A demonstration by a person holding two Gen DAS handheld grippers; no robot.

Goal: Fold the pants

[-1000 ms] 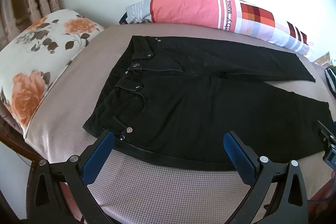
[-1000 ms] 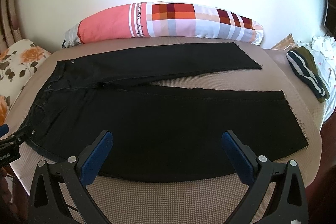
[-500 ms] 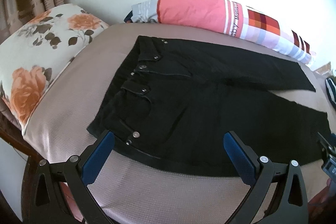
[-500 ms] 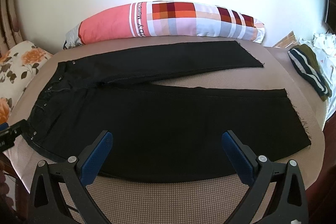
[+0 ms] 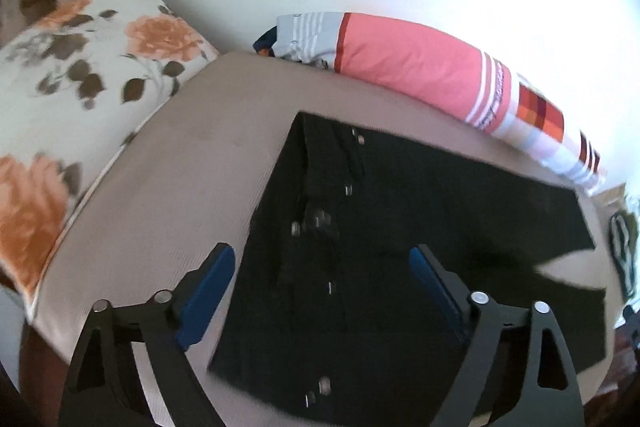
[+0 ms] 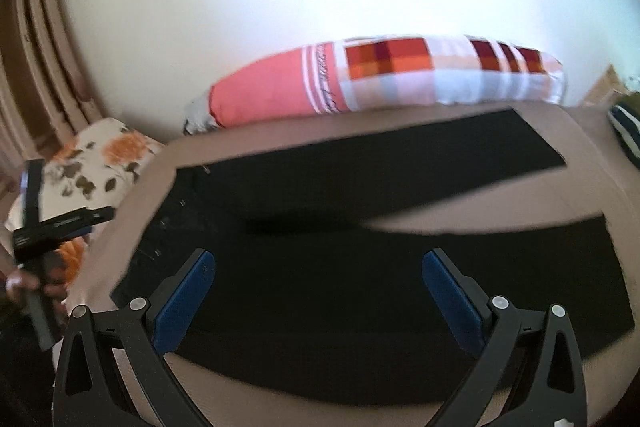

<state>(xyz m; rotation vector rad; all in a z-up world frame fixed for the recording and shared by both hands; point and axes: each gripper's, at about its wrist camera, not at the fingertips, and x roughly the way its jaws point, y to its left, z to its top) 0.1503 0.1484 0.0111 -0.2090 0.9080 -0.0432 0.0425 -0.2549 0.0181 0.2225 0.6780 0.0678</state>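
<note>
- Pants (image 5: 400, 227) lie flat on the bed (image 5: 168, 187), waist left, legs spread right.
- Left claw (image 5: 322, 267), above the waist, released and just narrowing, nothing between.
- Right claw (image 6: 318, 273) released above the near leg.

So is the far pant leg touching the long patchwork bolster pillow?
Apart. The right wrist view shows a strip of bare tan bedcover between the far pant leg and the bolster pillow.
</note>
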